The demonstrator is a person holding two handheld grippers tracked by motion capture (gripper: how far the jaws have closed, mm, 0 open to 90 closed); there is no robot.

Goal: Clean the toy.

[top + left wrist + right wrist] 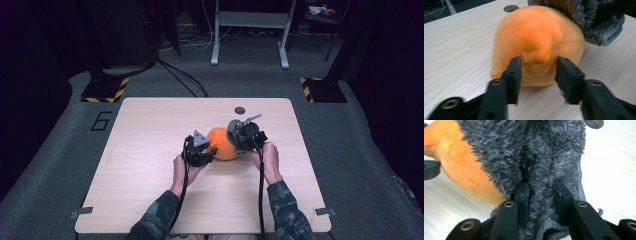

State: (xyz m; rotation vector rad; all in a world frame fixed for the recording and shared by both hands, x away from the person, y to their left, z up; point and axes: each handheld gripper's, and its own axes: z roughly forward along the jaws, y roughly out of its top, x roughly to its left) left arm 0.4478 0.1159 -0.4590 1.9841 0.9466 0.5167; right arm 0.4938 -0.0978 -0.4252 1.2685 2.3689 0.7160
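An orange plush piece with grey furry fabric on its right side lies at the middle of the wooden table. My left gripper is at its left side. In the left gripper view the jaws stand apart on either side of a small orange bump, with no pad pressing on it. My right gripper comes from the right. Its jaws pinch a fold of the grey fur, with the orange body to its left.
A round hole sits in the tabletop just behind the plush. Both forearms in camouflage sleeves come in from the near edge. Beyond the table are grey carpet, a white stand and yellow-black striped bases.
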